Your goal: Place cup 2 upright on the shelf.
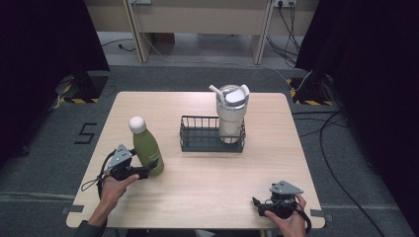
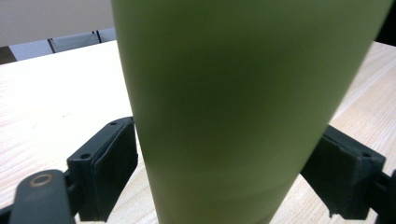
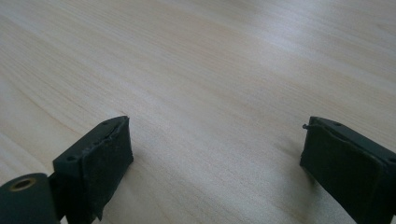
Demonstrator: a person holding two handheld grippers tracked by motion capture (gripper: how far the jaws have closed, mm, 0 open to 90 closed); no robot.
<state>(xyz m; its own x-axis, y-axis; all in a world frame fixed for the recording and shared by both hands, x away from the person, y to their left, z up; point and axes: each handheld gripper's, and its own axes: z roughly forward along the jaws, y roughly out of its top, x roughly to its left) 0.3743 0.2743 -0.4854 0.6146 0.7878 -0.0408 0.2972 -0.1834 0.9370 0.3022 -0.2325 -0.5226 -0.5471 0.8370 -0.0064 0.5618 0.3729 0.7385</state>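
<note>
**Gripping the green bottle, basket next**

Holding the green bottle (image 1: 146,146) low on its body, my left gripper (image 1: 142,172) has both pads pressed against its sides at the left of the high frame, with the bottle tilted slightly on the table (image 1: 207,197). I judge this the pick-up step. The wire basket (image 1: 197,143) sits at centre frame, its right half taken by the white tumbler (image 1: 231,116), its left half free. Next I need a lift high enough to clear the rim, then a carry rightward. My right gripper (image 1: 257,205) rests at lower right, jaws spread wide over bare wood.
</note>
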